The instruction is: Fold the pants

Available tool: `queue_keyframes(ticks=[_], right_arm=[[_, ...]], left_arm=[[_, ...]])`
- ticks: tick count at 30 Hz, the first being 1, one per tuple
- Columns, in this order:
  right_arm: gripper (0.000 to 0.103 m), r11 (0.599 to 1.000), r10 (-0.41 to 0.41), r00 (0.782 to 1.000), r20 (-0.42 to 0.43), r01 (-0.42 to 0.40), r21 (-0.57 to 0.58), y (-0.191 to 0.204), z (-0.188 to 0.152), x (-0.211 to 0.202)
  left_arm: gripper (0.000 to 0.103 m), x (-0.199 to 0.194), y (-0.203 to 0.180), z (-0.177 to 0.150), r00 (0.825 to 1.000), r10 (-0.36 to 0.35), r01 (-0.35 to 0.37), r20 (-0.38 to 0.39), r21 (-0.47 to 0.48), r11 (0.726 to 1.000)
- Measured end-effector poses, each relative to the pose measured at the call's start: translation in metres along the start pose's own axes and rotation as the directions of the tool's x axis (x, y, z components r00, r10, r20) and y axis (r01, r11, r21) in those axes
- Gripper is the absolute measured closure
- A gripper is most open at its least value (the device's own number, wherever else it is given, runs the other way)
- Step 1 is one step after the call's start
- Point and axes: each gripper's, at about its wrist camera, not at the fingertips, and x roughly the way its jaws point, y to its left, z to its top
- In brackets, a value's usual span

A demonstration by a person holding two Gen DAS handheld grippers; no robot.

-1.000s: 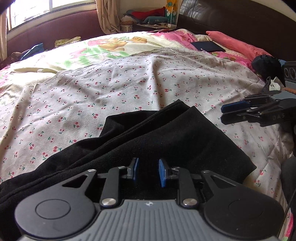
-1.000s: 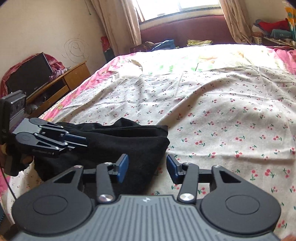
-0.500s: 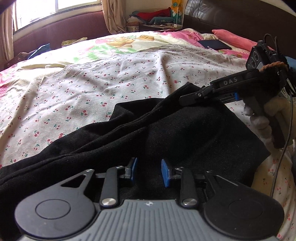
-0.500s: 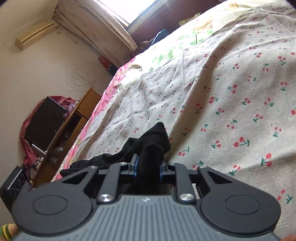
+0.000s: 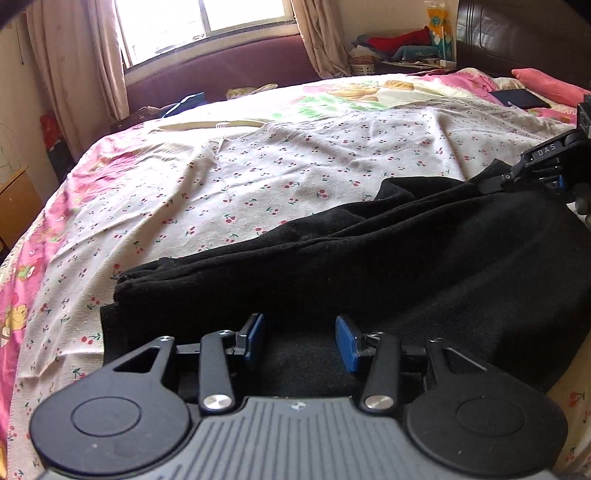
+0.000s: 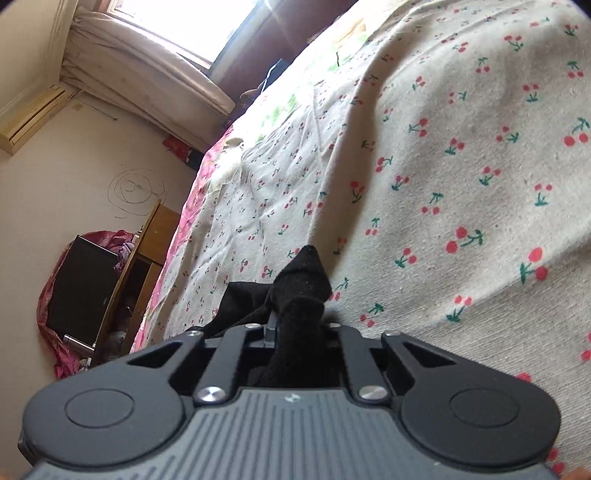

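Note:
Black pants (image 5: 369, 258) lie in long folds across the near part of a bed with a cherry-print sheet (image 5: 295, 173). My left gripper (image 5: 301, 341) is open, its blue pads on either side of the near edge of the pants, holding nothing. My right gripper (image 6: 299, 325) is shut on a bunched corner of the pants (image 6: 303, 291) and holds it just above the sheet. It also shows at the right edge of the left wrist view (image 5: 517, 177), pinching the far right corner of the pants.
A window with curtains (image 5: 207, 22) and a maroon couch (image 5: 221, 74) stand behind the bed. A wooden desk with a dark monitor (image 6: 81, 288) stands left of the bed. A pink pillow (image 5: 546, 83) and a dark flat object (image 5: 521, 98) lie at the far right.
My right gripper closed on the corner of the pants and lifted it, tilting. My left gripper slid left along the pants' near edge and its jaws opened wider.

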Motion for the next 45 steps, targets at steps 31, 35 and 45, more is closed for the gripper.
queue_keyframes(ticks=[31, 35, 45], right_arm=[[0.103, 0.983, -0.081, 0.985, -0.150, 0.054, -0.177, 0.045, 0.050, 0.109], [0.102, 0.972, -0.148, 0.987, -0.062, 0.134, -0.193, 0.046, 0.059, 0.090], [0.063, 0.924, -0.093, 0.920, -0.381, -0.063, -0.377, 0.089, 0.057, 0.127]], left_arm=[[0.041, 0.015, 0.021, -0.018, 0.994, 0.030, -0.018, 0.107, -0.119, 0.993], [0.041, 0.016, 0.018, -0.016, 0.994, 0.054, -0.041, 0.096, -0.129, 0.991], [0.040, 0.014, 0.016, -0.013, 0.994, 0.070, -0.060, 0.085, -0.112, 0.992]])
